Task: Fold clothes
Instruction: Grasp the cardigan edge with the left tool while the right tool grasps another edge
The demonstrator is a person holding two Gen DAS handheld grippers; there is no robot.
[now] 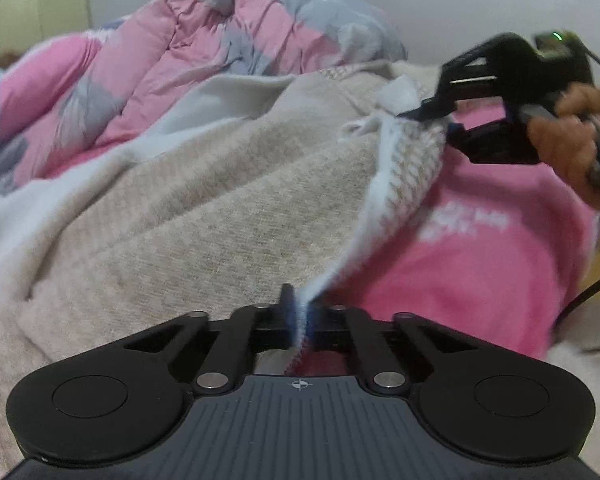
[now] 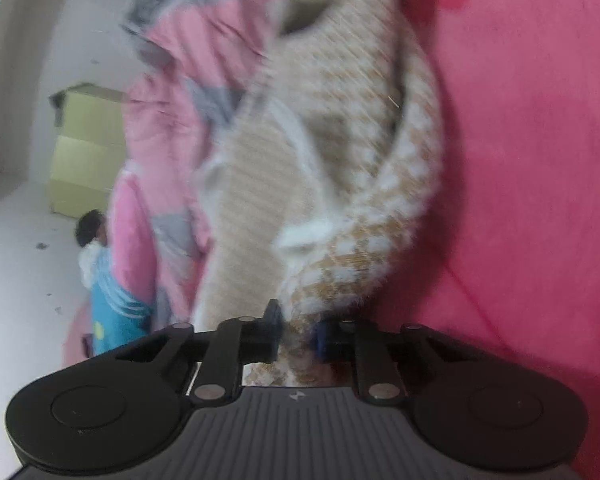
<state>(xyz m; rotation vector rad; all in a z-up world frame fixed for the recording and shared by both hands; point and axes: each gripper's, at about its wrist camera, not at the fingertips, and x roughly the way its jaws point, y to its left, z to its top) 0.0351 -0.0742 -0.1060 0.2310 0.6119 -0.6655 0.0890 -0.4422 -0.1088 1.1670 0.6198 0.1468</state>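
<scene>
Two pairs of tongs are seen clamped on one beige knitted sweater (image 1: pixel 228 200), which is spread over a bed across the middle of the left wrist view. The left tongs (image 1: pixel 300 312), low in the centre of that frame, are closed on the sweater's white edge. The right tongs (image 1: pixel 432 114), at the upper right and held by a hand (image 1: pixel 568 148), are pinched on the checked beige-and-white band (image 1: pixel 412 160) further along the same edge. The hem is drawn fairly taut between the two grips, probably so that the garment can be lifted or folded evenly.

From the right wrist view, the right tongs (image 2: pixel 296 328) are shown at lower centre, gripping that checked band (image 2: pixel 380 216), with the sweater running up the frame. A pink garment (image 1: pixel 480 264) with white lettering is partly covered by the sweater. A pink and grey quilt (image 1: pixel 204 64) is heaped behind.

Both views are blurred. The lettering cannot be read, the sweater's sleeves and far edge are cut off or hidden, and a small figure (image 2: pixel 100 264) at the lower left is hard to make out.
</scene>
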